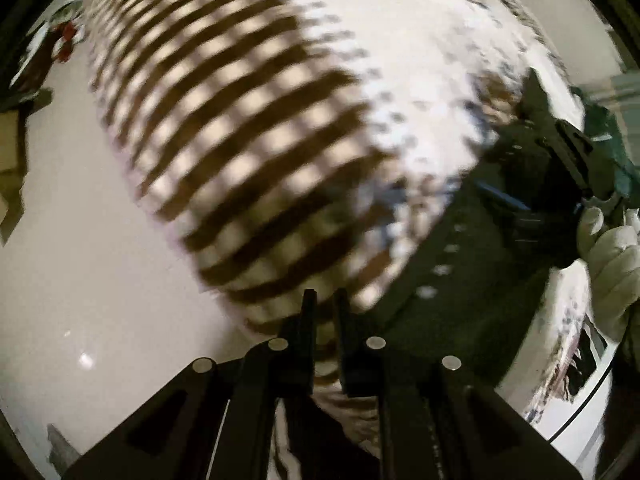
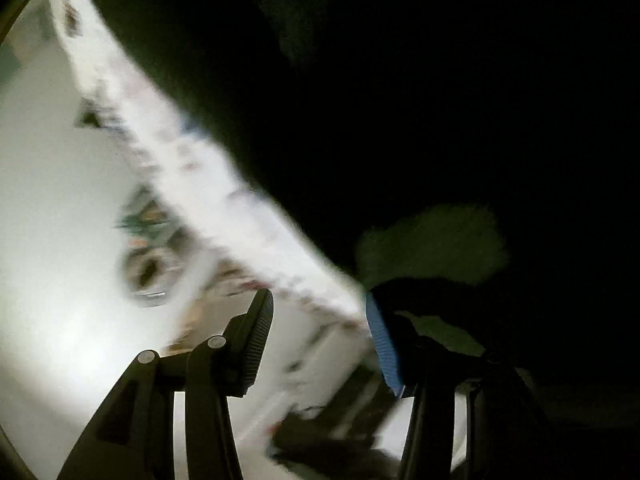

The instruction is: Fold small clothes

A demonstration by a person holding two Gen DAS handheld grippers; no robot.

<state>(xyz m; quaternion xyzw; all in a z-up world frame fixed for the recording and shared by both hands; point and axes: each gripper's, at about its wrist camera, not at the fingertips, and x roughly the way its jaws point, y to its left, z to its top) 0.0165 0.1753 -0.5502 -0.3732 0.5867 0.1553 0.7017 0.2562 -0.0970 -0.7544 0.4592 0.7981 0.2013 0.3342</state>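
A small garment (image 1: 248,136) with a brown-and-cream check part and a white printed part hangs blurred in front of the left wrist camera. My left gripper (image 1: 324,300) is shut on its lower checked edge. My right gripper (image 1: 532,92) shows at the right of that view, at the white part, held by a gloved hand (image 1: 608,256). In the right wrist view my right gripper (image 2: 320,300) is open, its jaws wide apart, with the white printed cloth (image 2: 224,184) blurred between and beyond them. A dark cloth (image 2: 440,80) hides the right half of that view.
A pale table top (image 1: 80,272) lies under the garment. Dark objects and something red (image 1: 66,38) sit at the far left edge. More printed cloth (image 1: 568,344) lies at the lower right. A blurred round object (image 2: 150,268) sits on the table.
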